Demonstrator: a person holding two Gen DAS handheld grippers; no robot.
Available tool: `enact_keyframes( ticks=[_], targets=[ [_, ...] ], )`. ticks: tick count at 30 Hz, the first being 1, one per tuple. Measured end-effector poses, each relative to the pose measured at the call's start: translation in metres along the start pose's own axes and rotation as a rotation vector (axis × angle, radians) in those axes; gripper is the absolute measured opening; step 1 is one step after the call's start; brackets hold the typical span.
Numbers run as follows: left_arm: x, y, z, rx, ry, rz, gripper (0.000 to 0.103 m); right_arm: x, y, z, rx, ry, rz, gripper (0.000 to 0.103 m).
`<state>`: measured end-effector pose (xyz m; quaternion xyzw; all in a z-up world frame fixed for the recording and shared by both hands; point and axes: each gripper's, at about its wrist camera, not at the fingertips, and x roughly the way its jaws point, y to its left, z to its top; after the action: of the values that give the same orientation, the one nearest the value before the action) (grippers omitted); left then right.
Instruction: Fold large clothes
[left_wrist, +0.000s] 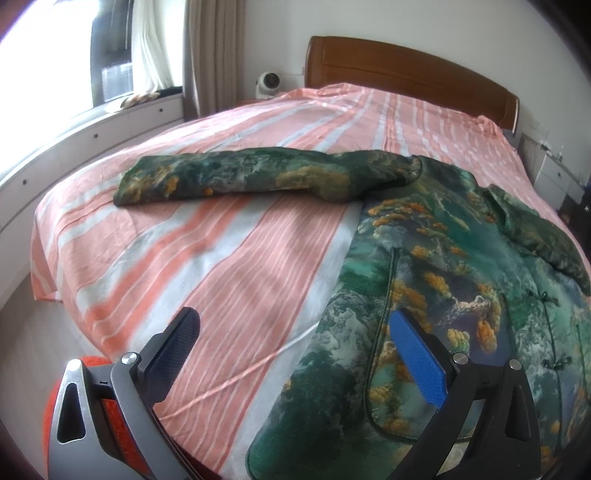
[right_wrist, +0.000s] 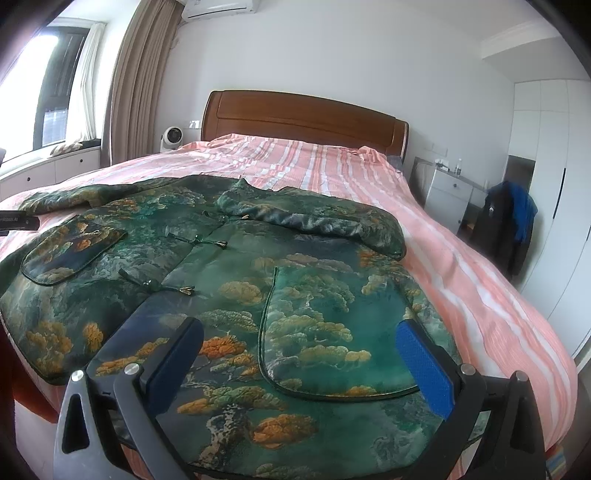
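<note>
Pink-and-white striped bed sheet (left_wrist: 229, 236) w/ a green-and-orange landscape-print padded jacket (right_wrist: 221, 280) spread flat, front up. One sleeve (left_wrist: 229, 177) runs out leftward, beyond the left gripper (left_wrist: 295, 332), which looks nearer it. Right gripper (right_wrist: 299, 343) hovers over the hem. Both jaws spread wide, empty.

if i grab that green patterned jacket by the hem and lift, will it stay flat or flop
The jacket would probably flop: its sleeve already lies limp across the bed. It looks padded, so likely bulky, sagging in soft thick folds. The satiny sheen hints it may slip in an open gripper.
</note>
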<state>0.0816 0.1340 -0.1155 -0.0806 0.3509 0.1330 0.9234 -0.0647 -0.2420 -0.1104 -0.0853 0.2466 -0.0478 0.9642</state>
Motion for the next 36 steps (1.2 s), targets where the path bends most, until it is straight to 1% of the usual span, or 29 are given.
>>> enact_keyframes(
  ticks=[13, 15, 16, 18, 20, 21, 22, 23, 25, 27, 28, 31, 33, 34, 35, 36],
  targets=[
    [0.005, 0.005, 0.001, -0.019, 0.017, 0.003, 0.102, -0.001, 0.002, 0.0, -0.008, -0.003, 0.01, 0.102],
    [0.009, 0.007, 0.004, -0.024, 0.03, 0.004, 0.102, 0.0, 0.002, -0.001, -0.008, 0.0, 0.015, 0.102],
    [0.013, 0.009, 0.009, -0.034, 0.052, 0.003, 0.102, 0.001, 0.003, -0.001, -0.007, 0.003, 0.016, 0.102],
    [0.023, 0.021, 0.021, -0.094, 0.103, -0.018, 0.102, 0.0, 0.002, 0.0, 0.0, -0.002, 0.023, 0.102],
    [0.032, 0.043, 0.038, -0.201, 0.113, -0.057, 0.102, -0.001, 0.001, 0.001, 0.003, -0.01, 0.021, 0.102],
    [0.037, 0.057, 0.048, -0.261, 0.114, -0.085, 0.102, -0.001, 0.0, 0.001, 0.005, -0.013, 0.021, 0.102],
    [0.042, 0.067, 0.055, -0.3, 0.116, -0.112, 0.102, 0.0, -0.001, 0.001, 0.01, -0.01, 0.021, 0.102],
    [0.051, 0.08, 0.063, -0.342, 0.126, -0.154, 0.102, 0.001, -0.002, 0.001, 0.012, -0.005, 0.022, 0.102],
    [0.073, 0.104, 0.078, -0.419, 0.157, -0.207, 0.102, 0.004, -0.002, 0.0, 0.014, 0.009, 0.019, 0.102],
    [0.097, 0.121, 0.088, -0.48, 0.189, -0.219, 0.102, 0.006, 0.0, -0.001, 0.009, 0.018, 0.019, 0.102],
    [0.107, 0.129, 0.091, -0.511, 0.198, -0.212, 0.102, 0.005, 0.001, -0.001, 0.006, 0.017, 0.018, 0.102],
    [0.146, 0.159, 0.102, -0.658, 0.223, -0.221, 0.102, 0.006, 0.005, -0.001, -0.012, 0.016, 0.015, 0.102],
    [0.17, 0.177, 0.108, -0.762, 0.222, -0.212, 0.102, 0.007, 0.009, -0.003, -0.034, 0.022, 0.015, 0.102],
    [0.174, 0.181, 0.111, -0.786, 0.206, -0.201, 0.101, 0.008, 0.012, -0.004, -0.045, 0.028, 0.017, 0.102],
    [0.177, 0.183, 0.117, -0.792, 0.175, -0.173, 0.094, 0.009, 0.014, -0.005, -0.055, 0.036, 0.021, 0.102],
    [0.177, 0.181, 0.125, -0.77, 0.147, -0.143, 0.063, 0.01, 0.015, -0.006, -0.06, 0.041, 0.023, 0.102]
  ],
)
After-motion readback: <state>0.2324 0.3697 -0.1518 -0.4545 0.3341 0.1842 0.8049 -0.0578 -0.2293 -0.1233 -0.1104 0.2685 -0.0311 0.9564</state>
